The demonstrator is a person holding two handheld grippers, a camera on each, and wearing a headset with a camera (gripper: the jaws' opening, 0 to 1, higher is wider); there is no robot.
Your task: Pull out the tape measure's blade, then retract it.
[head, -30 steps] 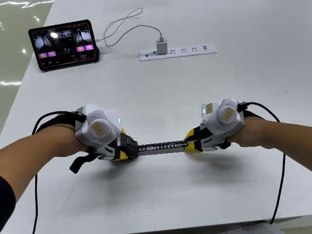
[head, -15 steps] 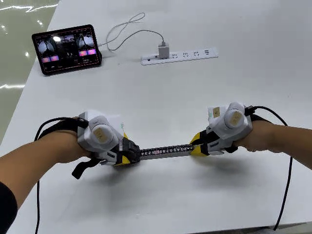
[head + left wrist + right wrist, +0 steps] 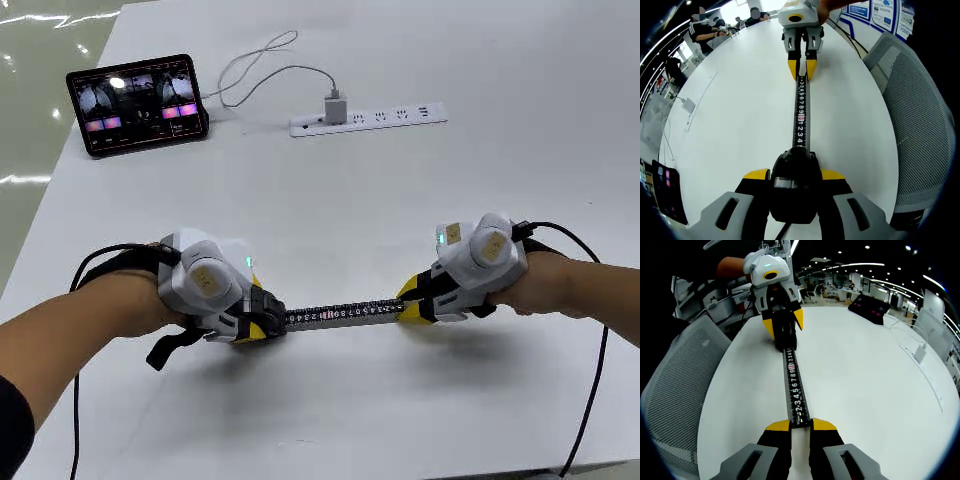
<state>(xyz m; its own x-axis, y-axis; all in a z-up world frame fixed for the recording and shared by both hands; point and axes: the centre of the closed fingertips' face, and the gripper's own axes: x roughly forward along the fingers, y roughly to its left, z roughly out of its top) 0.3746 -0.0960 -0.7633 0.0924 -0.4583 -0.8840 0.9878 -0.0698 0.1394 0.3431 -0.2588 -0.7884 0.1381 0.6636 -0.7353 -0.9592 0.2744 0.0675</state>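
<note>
A black tape measure case (image 3: 270, 310) (image 3: 796, 172) (image 3: 783, 326) sits just above the white table, with my left gripper (image 3: 258, 318) (image 3: 795, 177) shut on it. Its black blade (image 3: 343, 313) (image 3: 801, 112) (image 3: 792, 390), printed with white numbers, runs straight out to the right. My right gripper (image 3: 412, 305) (image 3: 800, 427) is shut on the blade's end, yellow tips pinching the hook. In the left gripper view the right gripper (image 3: 801, 69) appears at the far end of the blade. In the right gripper view the left gripper (image 3: 782, 320) holds the case at the far end.
A tablet (image 3: 137, 102) with a lit screen stands at the back left. A white power strip (image 3: 368, 116) with a charger and cable lies at the back centre. Grey mesh chair backs (image 3: 920, 125) (image 3: 675, 390) stand at the table's near edge. Black cables (image 3: 590, 370) trail from both grippers.
My right gripper has moved to the right with the blade's end, so more blade shows between the grippers. The left gripper keeps the case in place.
</note>
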